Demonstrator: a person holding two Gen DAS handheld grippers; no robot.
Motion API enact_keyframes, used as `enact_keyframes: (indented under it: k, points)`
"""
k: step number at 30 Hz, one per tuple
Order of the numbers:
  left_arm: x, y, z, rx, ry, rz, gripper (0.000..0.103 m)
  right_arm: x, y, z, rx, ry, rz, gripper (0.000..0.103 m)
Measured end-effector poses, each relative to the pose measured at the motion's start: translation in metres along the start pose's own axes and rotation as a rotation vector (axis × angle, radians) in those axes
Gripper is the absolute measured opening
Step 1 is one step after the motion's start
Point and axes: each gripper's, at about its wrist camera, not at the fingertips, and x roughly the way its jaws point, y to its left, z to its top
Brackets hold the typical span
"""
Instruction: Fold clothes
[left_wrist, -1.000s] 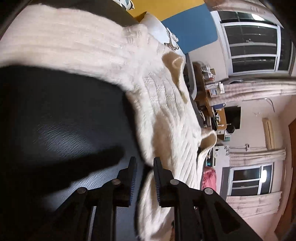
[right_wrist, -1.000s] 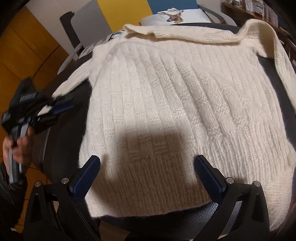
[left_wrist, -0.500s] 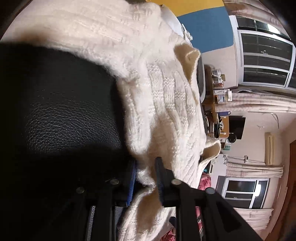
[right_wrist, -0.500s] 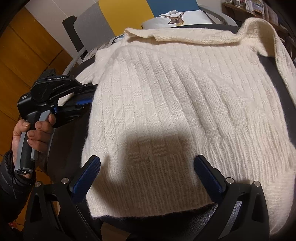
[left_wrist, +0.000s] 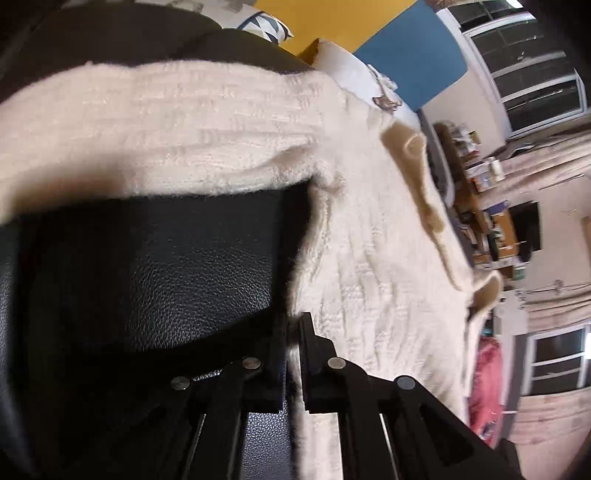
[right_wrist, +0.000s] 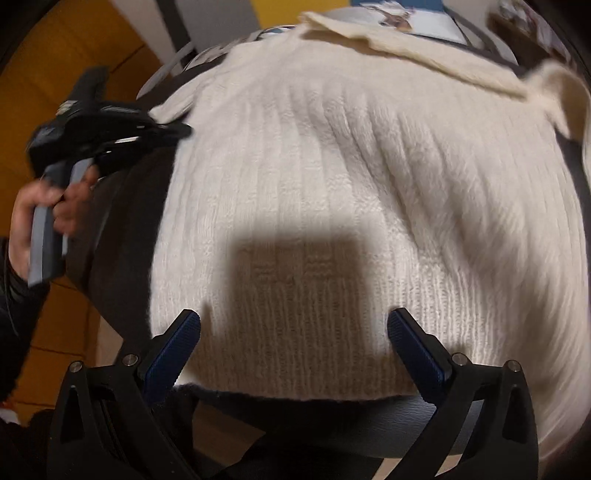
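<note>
We had the cream sweater (right_wrist: 332, 177) spread flat on the black bench (left_wrist: 155, 258); our left hand-held gripper (left_wrist: 293, 332) pinched its side edge, the right hand-held gripper (right_wrist: 293, 332) hung wide open, empty, over the hem. First fold seemingly starting; next, carry that edge inward

The left gripper (left_wrist: 293, 354) has closed on the sweater's (left_wrist: 373, 266) side edge

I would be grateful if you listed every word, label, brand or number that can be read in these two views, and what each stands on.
No text can be read in either view.
Left gripper: a pale mark on top of its black body, too blurred to read.
Pillow: a deer picture, no words.
Shelf clutter behind the sweater: boxes and containers, labels too small to read.
</note>
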Motion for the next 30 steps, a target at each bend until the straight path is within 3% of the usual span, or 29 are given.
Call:
enact_keyframes:
  k: [3,5,9,12,16,21,24,28,30]
  points:
    - [-0.026,0.004,-0.004,-0.039,-0.065,-0.026,0.011,-0.015,0.004,0.003,0.026,-0.028,0.155,0.103]
    - [-0.048,-0.008,-0.022,0.048,-0.113,-0.073,0.011,-0.035,-0.004,0.002,0.063,-0.082,0.209,0.103]
    - [-0.057,-0.044,-0.067,0.276,-0.093,-0.113,0.013,-0.1,-0.053,-0.011,0.166,-0.244,0.132,0.103]
    - [-0.039,-0.059,-0.096,0.386,-0.019,-0.08,0.013,-0.128,-0.097,-0.022,0.271,-0.3,0.059,0.103]
    - [-0.008,-0.056,-0.121,0.423,0.08,0.006,0.012,-0.107,-0.127,-0.022,0.341,-0.24,0.025,0.103]
    - [-0.008,-0.036,-0.124,0.417,0.098,0.029,0.002,-0.061,-0.147,-0.024,0.397,-0.139,-0.025,0.103]
    - [-0.014,-0.029,-0.122,0.448,0.097,0.072,0.002,-0.056,-0.135,-0.029,0.382,-0.142,0.003,0.103]
    - [-0.032,-0.009,-0.111,0.459,0.079,0.131,0.002,-0.044,-0.107,-0.027,0.272,-0.097,-0.093,0.103]
    - [-0.042,0.003,-0.102,0.435,0.064,0.154,0.001,-0.038,-0.091,-0.023,0.216,-0.063,-0.097,0.103]
